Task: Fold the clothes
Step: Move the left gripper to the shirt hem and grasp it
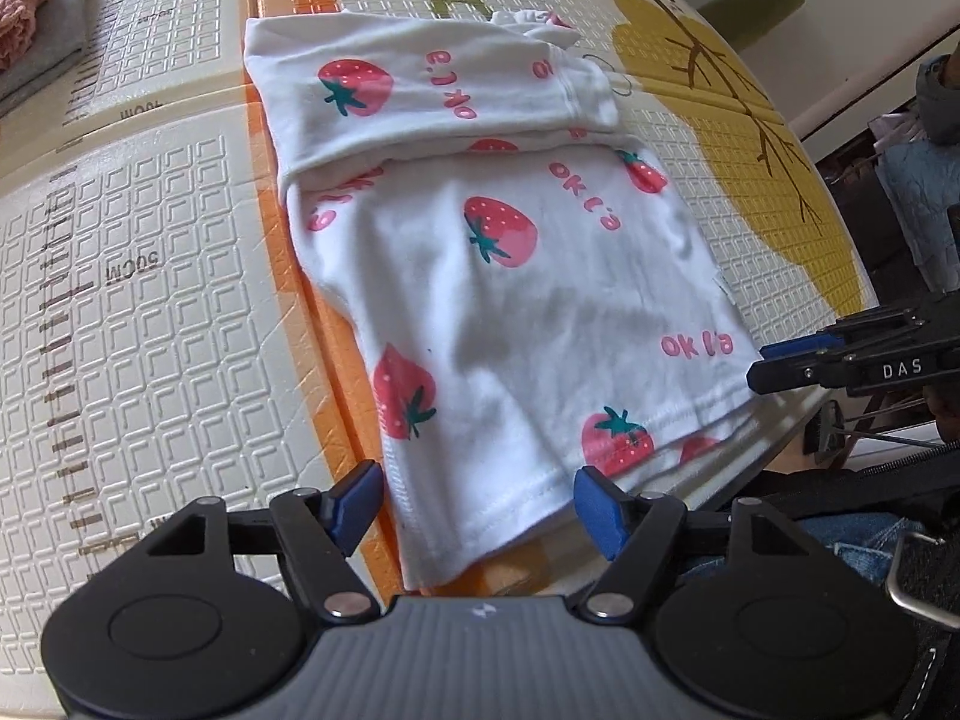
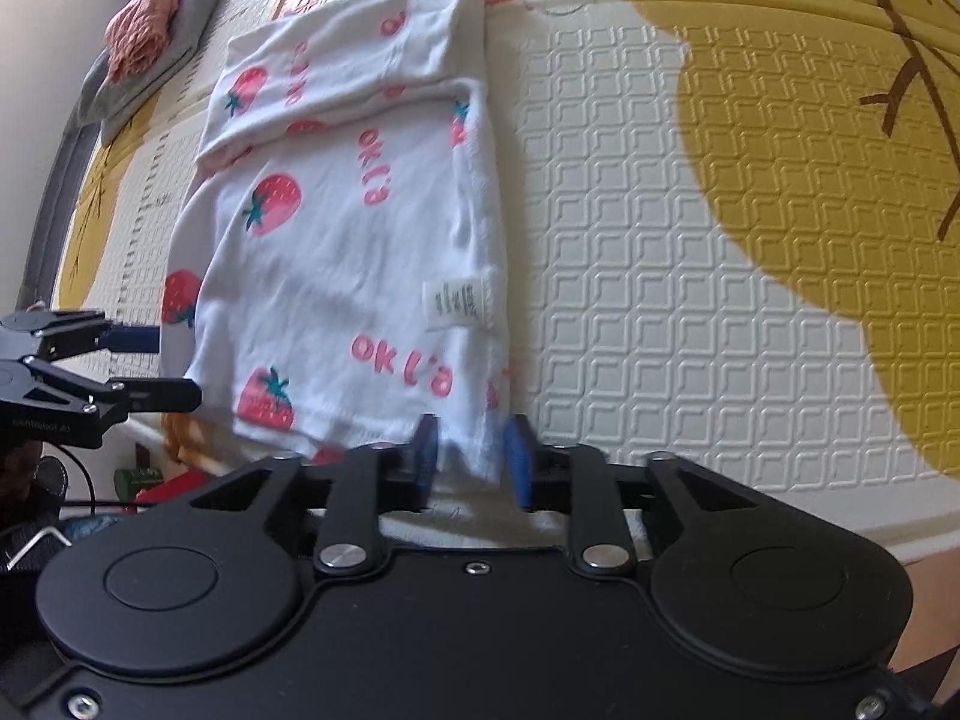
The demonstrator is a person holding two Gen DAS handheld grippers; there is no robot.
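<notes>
On my left gripper (image 1: 477, 507) the two blue pads are spread wide, one on each side of the near hem corner of the white strawberry-print shirt (image 1: 510, 300), and neither pad presses the cloth. On my right gripper (image 2: 471, 459) the jaws stand only partly apart, with the shirt's other near corner lying between the blue pads; I read a gap on both sides of the fabric, so I take it as not pinched. Each camera also catches the other tool: the right gripper enters the left wrist view from the right edge, just beside the hem, and the left gripper enters the right wrist view from the left edge, near the hem's far corner. The shirt lies flat on the foam play mat (image 1: 150, 312), partly folded: its upper portion, sleeves included, is turned down over the body, and a white care label (image 2: 459, 303) shows on the side seam (its print is too small to read). The lettering "ok l'a" repeats in pink among the strawberries. The mat is cream with an embossed square pattern, an orange band under the shirt's left edge, and a yellow tree shape (image 2: 810, 150) to the right. Well apart from the shirt, at the mat's far left corner, a pink-orange cloth (image 2: 147, 24) rests on a folded grey garment (image 2: 150, 78).
</notes>
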